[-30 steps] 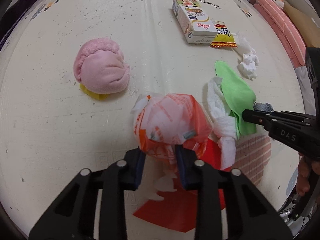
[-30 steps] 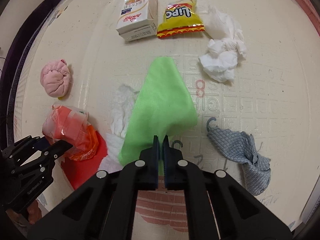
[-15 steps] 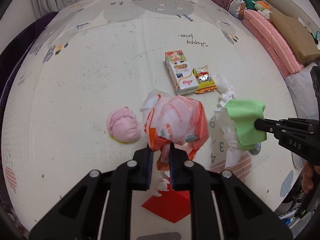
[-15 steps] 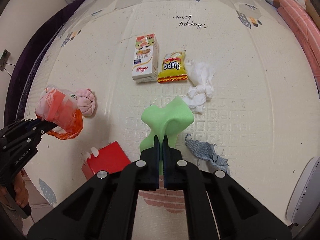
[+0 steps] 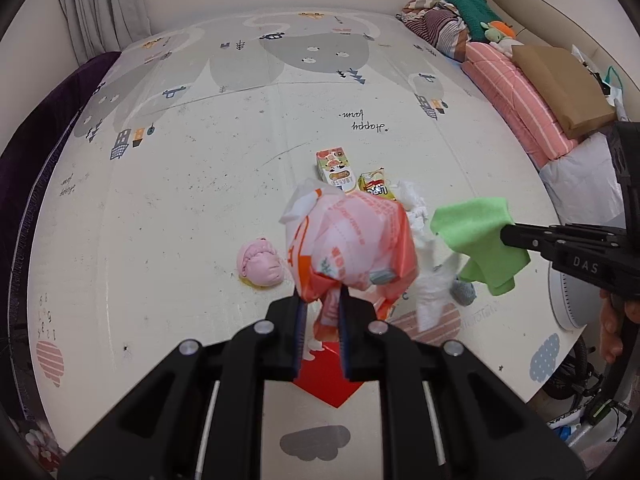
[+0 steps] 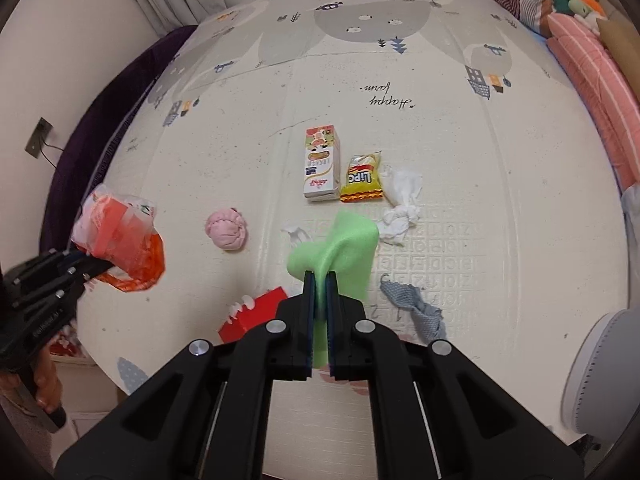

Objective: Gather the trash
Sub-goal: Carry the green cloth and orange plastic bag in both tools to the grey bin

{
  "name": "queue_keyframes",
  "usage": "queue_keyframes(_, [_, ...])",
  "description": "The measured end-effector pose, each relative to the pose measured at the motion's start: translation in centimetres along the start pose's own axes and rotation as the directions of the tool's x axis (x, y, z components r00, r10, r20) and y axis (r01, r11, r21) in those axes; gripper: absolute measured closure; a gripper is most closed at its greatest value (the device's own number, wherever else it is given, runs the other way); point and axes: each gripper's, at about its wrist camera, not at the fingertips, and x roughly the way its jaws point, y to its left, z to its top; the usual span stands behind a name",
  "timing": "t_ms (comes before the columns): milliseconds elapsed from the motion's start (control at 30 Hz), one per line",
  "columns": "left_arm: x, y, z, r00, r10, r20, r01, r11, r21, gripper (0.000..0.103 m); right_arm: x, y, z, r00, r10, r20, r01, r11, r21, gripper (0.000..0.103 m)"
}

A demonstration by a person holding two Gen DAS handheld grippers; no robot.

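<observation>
Play mat [image 6: 460, 128] bearing carton [image 6: 320, 168], tissues [image 6: 402, 200].

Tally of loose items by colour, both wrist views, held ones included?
Pink: 1, pink bundle
Orange: 1, plastic bag
Green: 1, green cloth
White: 2, tissue wad, carton
Yellow: 1, snack packet
Red: 1, red box
Grey: 1, grey cloth
Total: 8

Black tongs [image 5: 323, 312], blue pads, silver screws, "DAS" lettering

Both tools rose, lifting orange bag [image 5: 352, 248] and green cloth [image 6: 340, 252]; left apparently tightened.
</observation>
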Motion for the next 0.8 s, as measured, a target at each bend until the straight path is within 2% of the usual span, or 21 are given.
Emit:
queue_keyframes(67, [-0.2, 0.0, -0.3, 1.0, -0.007, -0.003, 0.007, 1.0, -0.004, 0.089, -0.2, 0.7, 0.1, 0.999, -0.037, 0.009, 0.037, 0.998, -0.047, 0.1])
queue_keyframes(367, [-2.8, -0.1, -0.1, 1.0, -0.02, 0.023, 0.02, 1.0, -0.005, 0.089, -3.0, 2.4, -0.1, 0.999, -0.021, 0.026, 0.023, 0.997, -0.077, 0.1])
queue_keyframes(567, [-6.3, -2.0, 1.1, 0.996, -0.062, 0.061, 0.059, 0.997, 0.049, 0.089, -8.7, 1.5, -0.6, 0.995, -0.046, 0.083, 0.049, 0.998, -0.042, 0.1])
queue_keyframes(800, [-9.5, -7.6, 2.3, 0.989, -0.121, 0.083, 0.104, 0.977, 0.186, 0.089, -16.8, -2.1, -3.0, 0.976, -0.125, 0.18, 0.117, 0.992, 0.056, 0.1])
